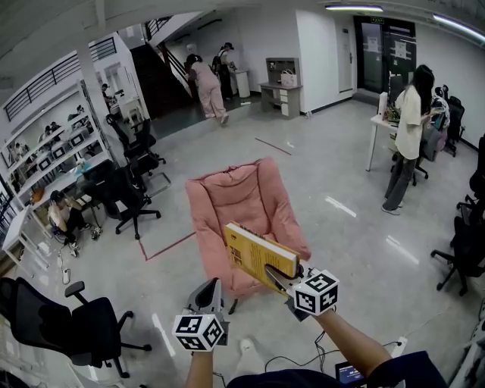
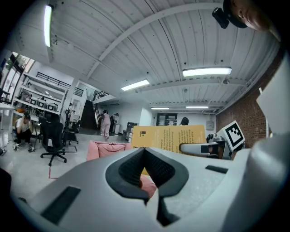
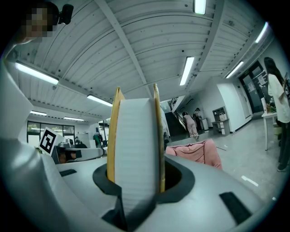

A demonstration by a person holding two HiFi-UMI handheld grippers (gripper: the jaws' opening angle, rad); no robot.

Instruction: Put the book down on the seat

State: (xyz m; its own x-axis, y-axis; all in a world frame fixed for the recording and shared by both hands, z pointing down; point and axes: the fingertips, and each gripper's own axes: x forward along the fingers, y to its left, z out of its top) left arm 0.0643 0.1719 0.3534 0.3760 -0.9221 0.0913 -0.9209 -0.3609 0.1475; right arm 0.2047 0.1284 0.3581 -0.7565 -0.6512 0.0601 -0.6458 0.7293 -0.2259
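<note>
While edge-on, book [image 3: 136, 145] between right jaws.

At eight o'clock in the head view a black office chair [image 1: 47, 318] stands on the grey floor [image 1: 333, 227]. More black chairs [image 1: 125, 198] cluster at ten o'clock beside white shelves [image 1: 45, 148]. A person in pink [image 1: 206, 85] stands at twelve by the staircase [image 1: 163, 72]. Another person [image 1: 409, 132] stands at two beside a white desk [image 1: 377, 121].

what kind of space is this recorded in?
Probably an open-plan office or lab workspace: black swivel office chairs, white metal shelving racks at left, a white desk at right, long ceiling strip lights overhead.
</note>
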